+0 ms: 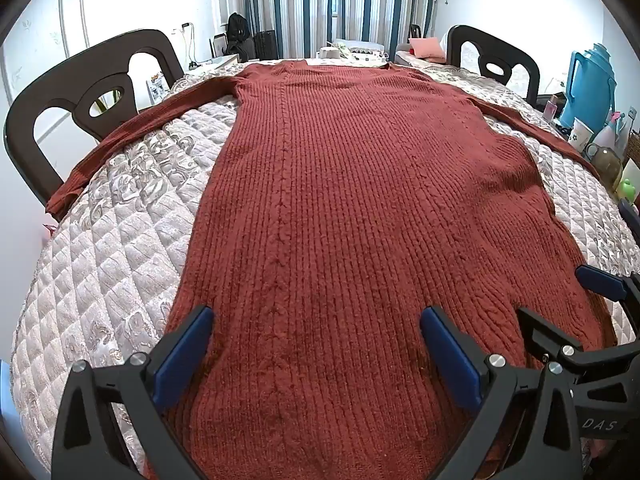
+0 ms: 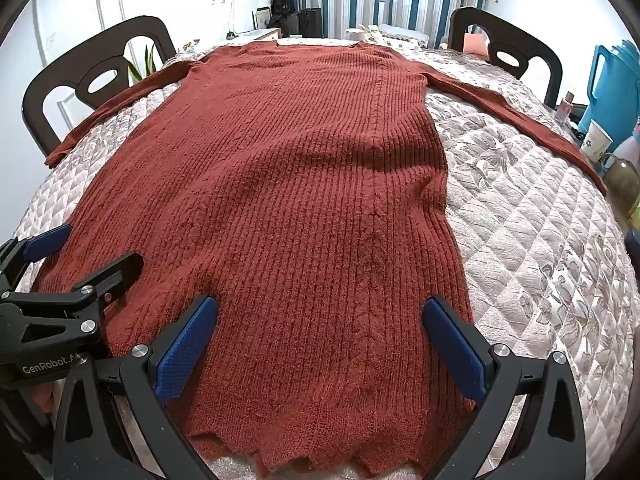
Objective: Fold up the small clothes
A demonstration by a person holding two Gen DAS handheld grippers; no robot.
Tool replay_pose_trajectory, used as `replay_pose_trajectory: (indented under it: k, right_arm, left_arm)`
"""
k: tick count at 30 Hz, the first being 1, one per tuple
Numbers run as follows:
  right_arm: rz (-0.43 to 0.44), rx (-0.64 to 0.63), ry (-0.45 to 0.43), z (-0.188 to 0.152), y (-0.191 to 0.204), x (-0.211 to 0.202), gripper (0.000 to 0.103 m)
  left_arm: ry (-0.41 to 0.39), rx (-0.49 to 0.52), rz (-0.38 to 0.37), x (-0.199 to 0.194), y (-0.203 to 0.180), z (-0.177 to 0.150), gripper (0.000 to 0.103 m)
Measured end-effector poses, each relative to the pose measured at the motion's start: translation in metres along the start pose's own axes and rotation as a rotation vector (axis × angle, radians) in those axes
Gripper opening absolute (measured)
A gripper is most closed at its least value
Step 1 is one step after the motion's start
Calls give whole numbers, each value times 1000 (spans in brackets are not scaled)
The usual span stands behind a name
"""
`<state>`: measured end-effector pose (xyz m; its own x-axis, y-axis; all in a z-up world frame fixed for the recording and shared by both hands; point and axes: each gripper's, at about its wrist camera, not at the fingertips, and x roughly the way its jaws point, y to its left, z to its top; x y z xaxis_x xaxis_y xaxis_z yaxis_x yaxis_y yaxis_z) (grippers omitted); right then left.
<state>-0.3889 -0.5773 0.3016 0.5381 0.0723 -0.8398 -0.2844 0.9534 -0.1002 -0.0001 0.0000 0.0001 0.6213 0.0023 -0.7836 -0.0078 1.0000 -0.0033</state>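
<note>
Rust-red knit sweater [image 1: 340,200] lay flat on the quilted table cover [image 1: 120,260].
Left gripper [image 1: 316,344] and right gripper [image 2: 320,336] hovered over its hem, jaws wide, holding nothing.

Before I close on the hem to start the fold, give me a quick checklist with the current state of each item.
1. Sweater spread flat on the quilted table cover: ok.
2. Both sleeves laid out to the sides: ok.
3. Left gripper open, nothing between its fingers: ok.
4. Right gripper open, empty: ok.
5. Both grippers over the hem end: ok.
6. Cups near the right sleeve cuff, clear of it: cannot tell.
</note>
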Motion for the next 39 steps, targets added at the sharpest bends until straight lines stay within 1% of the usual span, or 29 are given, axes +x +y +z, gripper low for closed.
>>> replay_pose_trajectory:
  k: [7,14,29,39]
  right_arm:
    - [6,-4,0,-1,-1,0,102]
    - [6,-6,-14,-11,1,-9,102]
    - [12,-2,-10,-5,-2,-3,102]
    - [-2,6,-20,-6,0,-6,102]
  left_arm:
    - [4,6,-2,-1,0,-1,103]
    - [-1,4,0,1,2,-3,103]
    - [0,8,9,-3,-2,-2,103]
    - [-8,-15,24,-8,-1,-6,103]
